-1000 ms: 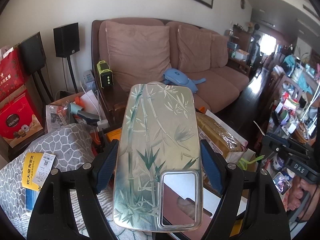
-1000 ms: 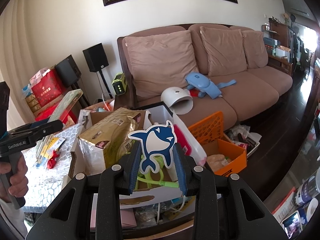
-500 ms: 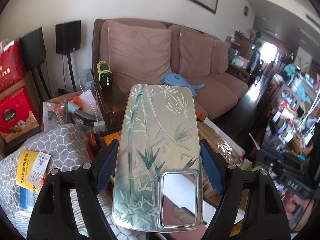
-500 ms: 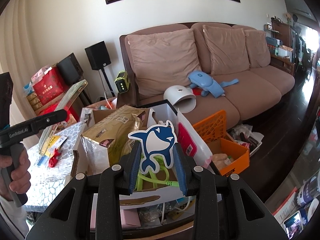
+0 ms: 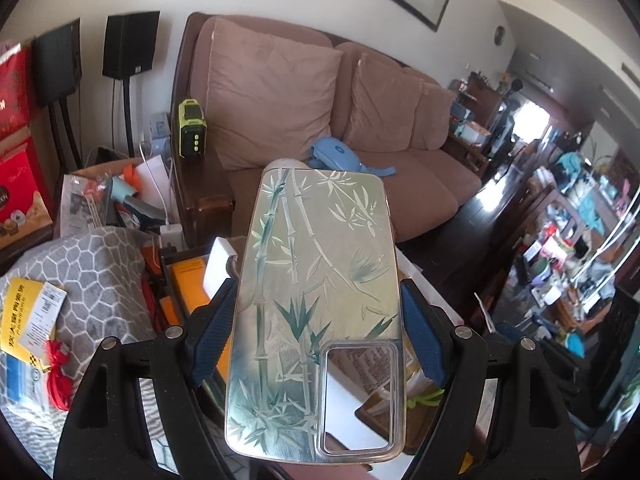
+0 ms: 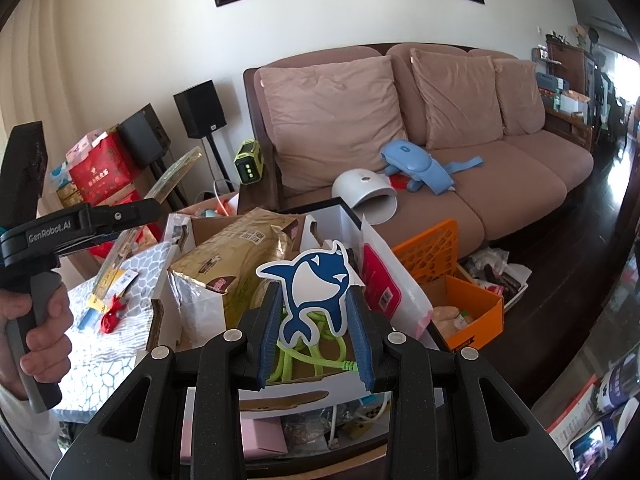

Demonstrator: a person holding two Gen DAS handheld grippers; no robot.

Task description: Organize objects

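Left claw (image 5: 316,336) pinches a clear phone case (image 5: 316,316) printed with bamboo, blue pads pressed to its two long edges; its long axis runs straight out along the fingers, camera cut-out nearest you. Right claw (image 6: 316,332) is pressed onto a blue and white whale sticker (image 6: 310,288), held upright by its lower body, head and fins standing above the pads. You hold both items in the air, neither touching anything. Directly ahead of and below the right claw sits an open cardboard box (image 6: 176,264): it holds a gold foil bag (image 6: 236,256), a coil of green cord (image 6: 308,350) and a white and pink packet (image 6: 380,280) leaning on its right wall. An orange crate (image 6: 468,308) stands on the floor to the right of the box, partly filled. The right-wrist view shows your left claw off to the left, over the table (image 6: 108,344) with its grey honeycomb cloth. My read: your right hand is much the nearer to the box, so the sticker likely drops first; which container suits the phone case I cannot tell.
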